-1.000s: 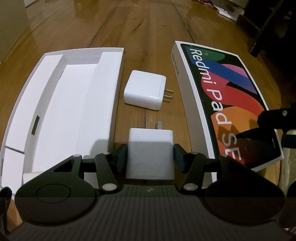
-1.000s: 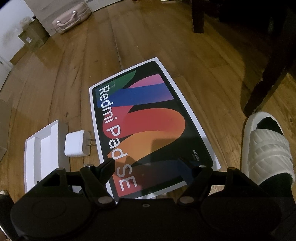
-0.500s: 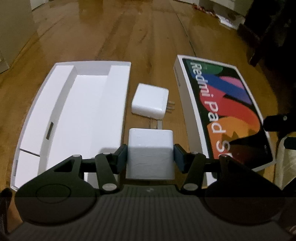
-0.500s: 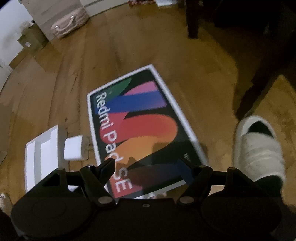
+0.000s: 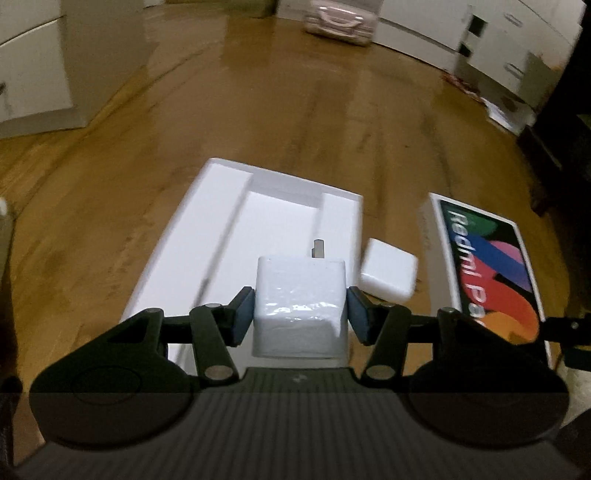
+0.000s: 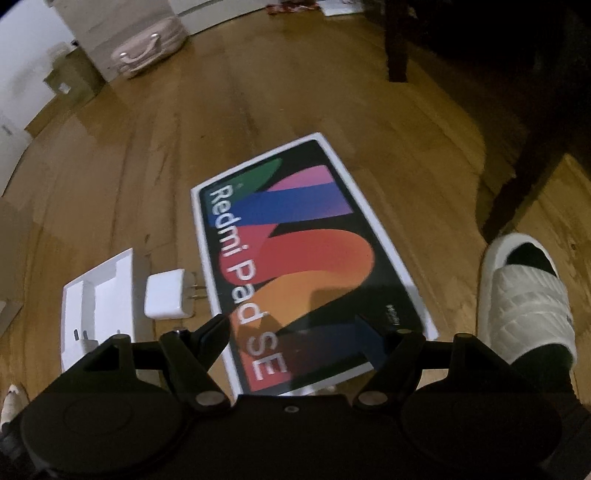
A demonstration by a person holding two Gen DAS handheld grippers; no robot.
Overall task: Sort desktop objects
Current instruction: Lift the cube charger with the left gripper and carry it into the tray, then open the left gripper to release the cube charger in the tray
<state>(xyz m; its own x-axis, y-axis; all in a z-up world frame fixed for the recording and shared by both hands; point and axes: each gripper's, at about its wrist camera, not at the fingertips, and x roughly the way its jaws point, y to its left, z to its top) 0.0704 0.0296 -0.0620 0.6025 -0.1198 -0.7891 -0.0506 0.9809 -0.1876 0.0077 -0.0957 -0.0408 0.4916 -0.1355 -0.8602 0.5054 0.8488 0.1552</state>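
My left gripper is shut on a white charger block, held in the air with its prongs pointing forward over the near end of the open white box tray. A second white charger lies on the wooden floor between the tray and the Redmi Pad SE box lid. In the right wrist view my right gripper is open and empty above the near end of the lid. The second charger and the tray lie at its left.
The person's foot in a white slipper stands right of the lid. Dark furniture legs are at the far right. A pink case and white cabinets stand at the back. Wooden floor lies beyond the tray.
My left gripper has risen and shifted left with the charger, from between tray and lid to over the tray's near end. The right gripper has tilted slightly and stays open.
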